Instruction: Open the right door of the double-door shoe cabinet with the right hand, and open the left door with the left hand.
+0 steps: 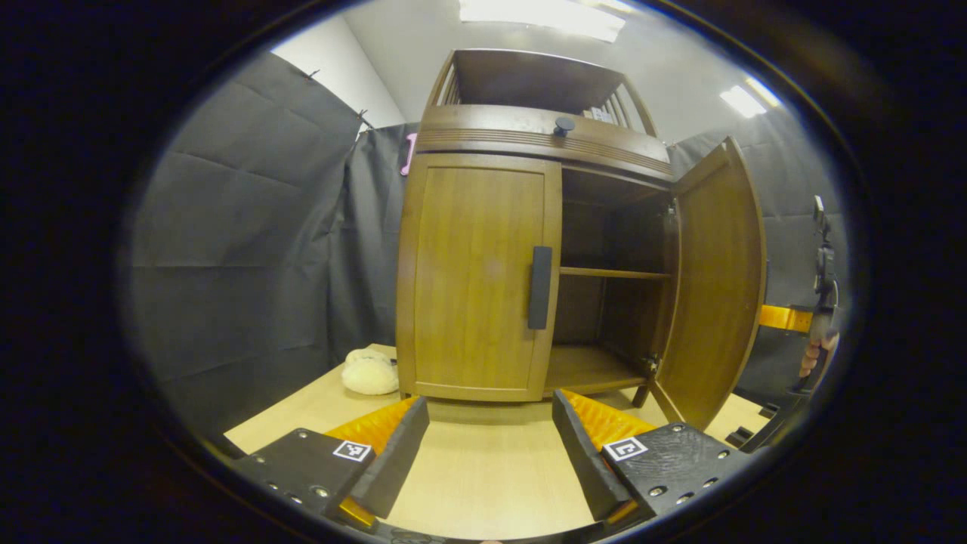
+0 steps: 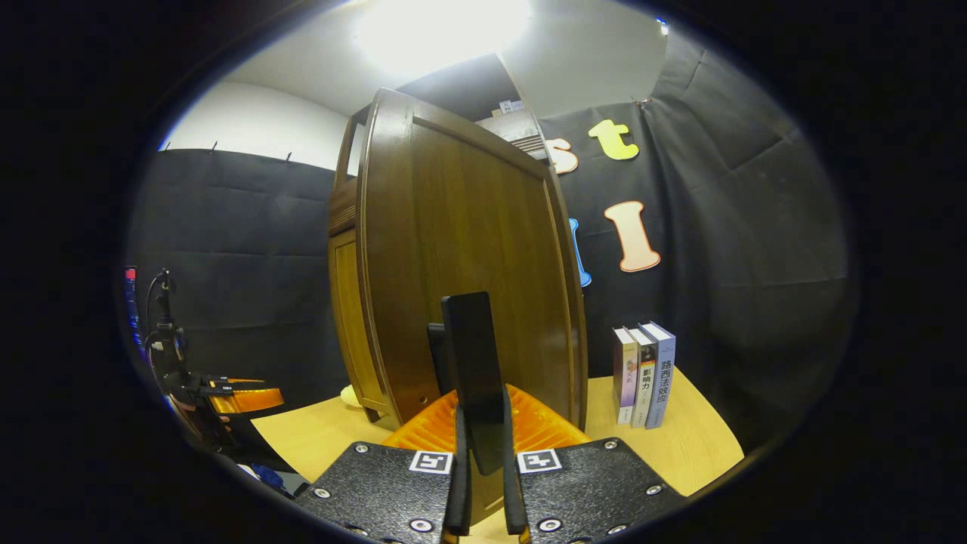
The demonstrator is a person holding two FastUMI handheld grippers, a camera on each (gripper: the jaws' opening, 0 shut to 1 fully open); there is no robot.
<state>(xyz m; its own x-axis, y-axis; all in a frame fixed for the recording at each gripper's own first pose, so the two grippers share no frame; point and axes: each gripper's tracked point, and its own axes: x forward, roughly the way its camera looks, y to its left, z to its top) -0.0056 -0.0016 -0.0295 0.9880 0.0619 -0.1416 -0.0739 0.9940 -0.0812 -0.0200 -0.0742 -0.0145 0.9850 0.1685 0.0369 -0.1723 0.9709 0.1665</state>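
The shoe cabinet (image 1: 529, 249) is standing on the table (image 1: 483, 483), filling the middle of the left gripper view, and half the job is looking done. Its right door (image 1: 718, 287) is hanging swung wide at about three o'clock, baring the dark shelves (image 1: 613, 273) inside, while the left door (image 1: 480, 279) is sitting flush and closed at the centre, its handle (image 1: 539, 287) running upright along the inner edge. In the right gripper view the right door (image 2: 468, 257) is looming close, seen nearly side-on. The right gripper (image 2: 481, 423) is clenching that door's handle (image 2: 472, 370) between its two fingers at six o'clock, probably so the door keeps from swinging back. The left gripper (image 1: 491, 446) is hovering in front of the closed door with its jaws spread and nothing between them, lined up low at six o'clock, seemingly readied for a reach up to the handle. Three books (image 2: 644, 374) are standing upright on the table at four o'clock in the right gripper view, just beside the open door, and a pale plush toy (image 1: 369, 372) is resting at the cabinet's foot at eight o'clock in the left gripper view.
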